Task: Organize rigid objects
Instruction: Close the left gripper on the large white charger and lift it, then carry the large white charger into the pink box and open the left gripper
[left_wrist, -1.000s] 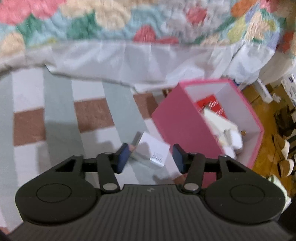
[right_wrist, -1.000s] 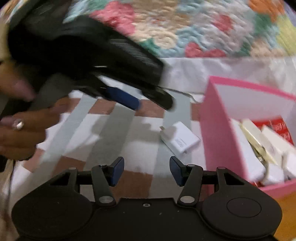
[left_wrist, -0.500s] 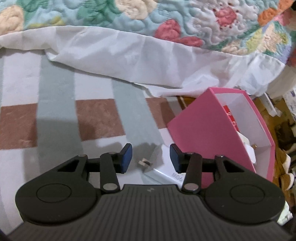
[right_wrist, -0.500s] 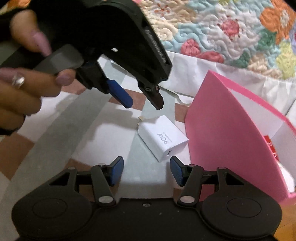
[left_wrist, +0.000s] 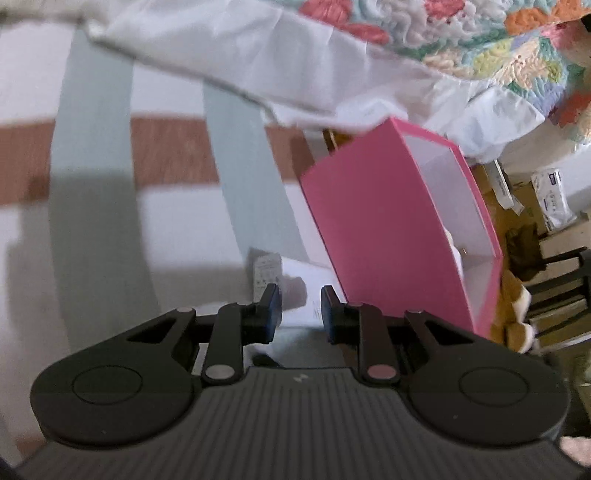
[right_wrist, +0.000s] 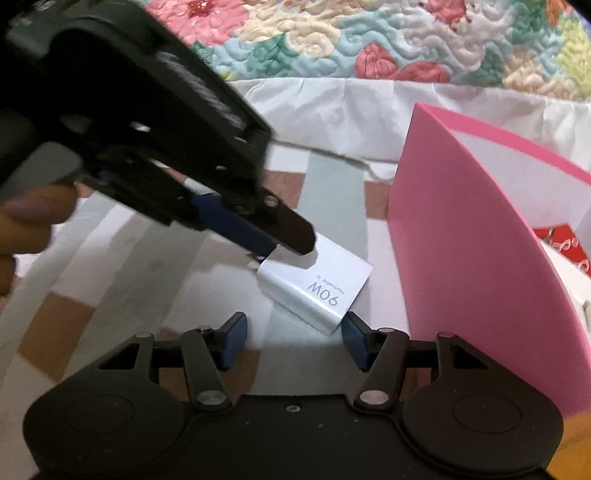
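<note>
Rug (left_wrist: 96, 229) under everything: flat woven surface, broad stripes in white, pale grey-green and brown. Person's hand (right_wrist: 22, 229) at far left of right wrist view, fingers wrapped on the handle of the left gripper (left_wrist: 298, 306).

Left gripper: black plastic body, ribbed grey housing, 2 blue pads. In its own view the jaws stand partly open, with the near end of the white charger (right_wrist: 317, 284) in the gap between them. In the right wrist view the tips come down at a slant onto the far-left end of the charger, one black finger overlapping its top face. Whether the pads actually press the charger: cannot tell; left view is blurred.

Charger: rigid white rectangular block, smooth satin casing, rounded edges, lying flat on the rug just left of the pink box (right_wrist: 480, 258). Printed on top face, upside down to the right camera: "90W", with a line of smaller text beside it, too small to read. Left wrist view shows a grey label panel with fine print on one side face, illegible.

Right gripper (right_wrist: 294, 339): same build, jaws wide open, holding nothing. Its right pad sits just at the near corner of the charger; contact cannot be confirmed.

Pink box: stiff card, matte pink outside, white inside, open top. Inside, partly visible: red item with pale markings and white items.

Behind: white sheet (right_wrist: 351, 114), creased, hanging to the rug; above it a quilted bedspread (right_wrist: 332, 37), puffy stitched floral pattern in pink, teal, cream, red.
</note>
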